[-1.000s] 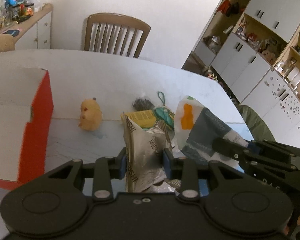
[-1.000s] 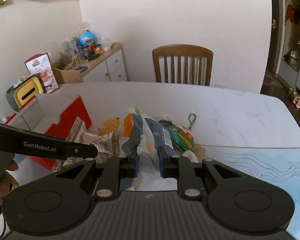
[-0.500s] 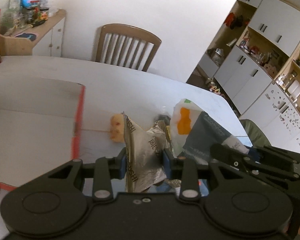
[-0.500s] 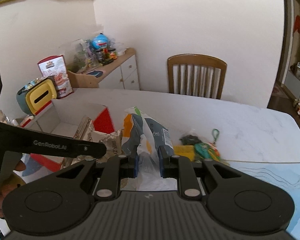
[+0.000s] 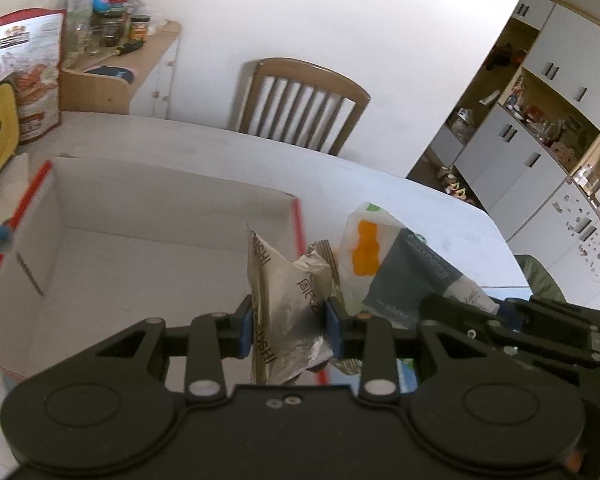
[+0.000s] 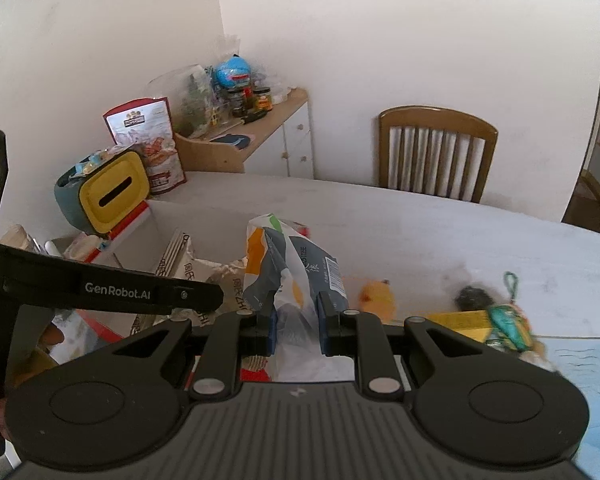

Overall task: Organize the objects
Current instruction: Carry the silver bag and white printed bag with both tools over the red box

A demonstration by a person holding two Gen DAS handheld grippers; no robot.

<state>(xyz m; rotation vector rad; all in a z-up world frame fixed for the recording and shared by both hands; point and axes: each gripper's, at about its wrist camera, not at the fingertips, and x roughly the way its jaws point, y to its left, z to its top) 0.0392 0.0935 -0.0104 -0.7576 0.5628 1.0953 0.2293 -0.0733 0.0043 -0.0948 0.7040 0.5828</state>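
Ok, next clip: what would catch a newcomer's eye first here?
Both grippers are clamped on snack bags held up side by side: the left gripper grips a crinkled silver foil packet, the right gripper a white, orange and grey bag. Just beyond the silver packet sits a big open box, white inside with red edges. A small yellow plush lies on the table further right.
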